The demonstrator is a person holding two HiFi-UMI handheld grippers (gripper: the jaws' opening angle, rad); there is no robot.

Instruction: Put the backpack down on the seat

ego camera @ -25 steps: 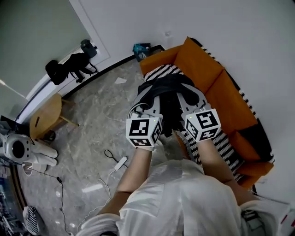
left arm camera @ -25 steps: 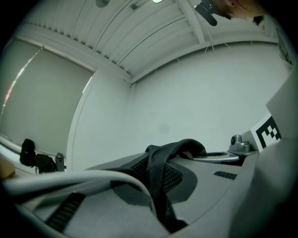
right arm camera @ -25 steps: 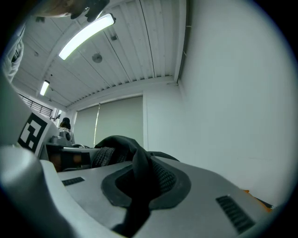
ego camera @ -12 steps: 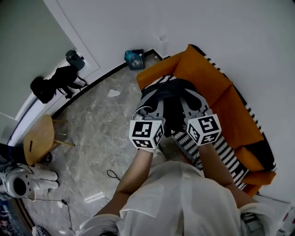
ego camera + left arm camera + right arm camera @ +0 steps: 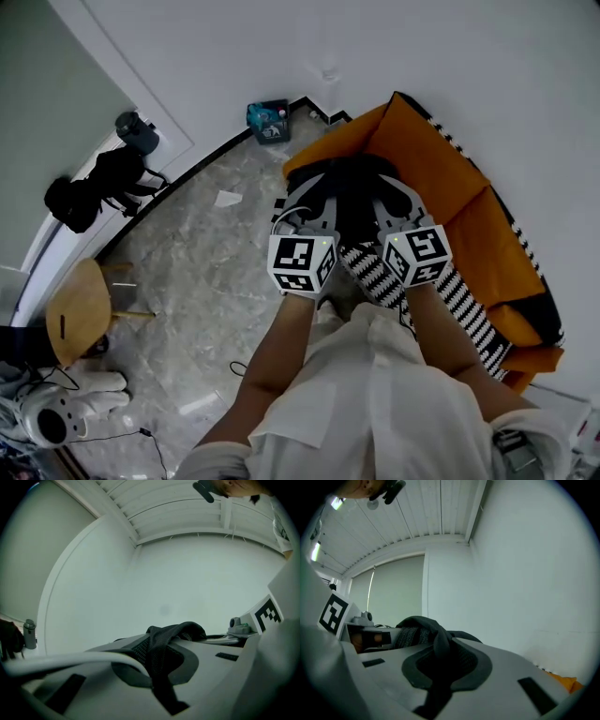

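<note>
Your left gripper [image 5: 307,204] is clamped shut on a black mesh shoulder strap [image 5: 161,646]. The strap runs between the jaws and bunches over their tips. Your right gripper [image 5: 398,199] is the same – jaws closed on the other black padded strap [image 5: 440,651], with the fabric humped up over the pads.

In the head view both grippers sit side by side at frame centre, marker cubes toward you. The black fabric backpack [image 5: 352,187] hangs from them just above centre. It is over the near end of the orange upholstered sofa [image 5: 441,178], above the black-and-white striped seat cover [image 5: 459,295]. Can't tell whether its bottom touches the seat yet.

The grey marbled tile floor [image 5: 206,272] fills the left half. A round wooden stool [image 5: 80,309] is at lower left and a dark bag on a stand [image 5: 94,183] at upper left. A small teal box [image 5: 269,119] sits by the wall – top centre.
</note>
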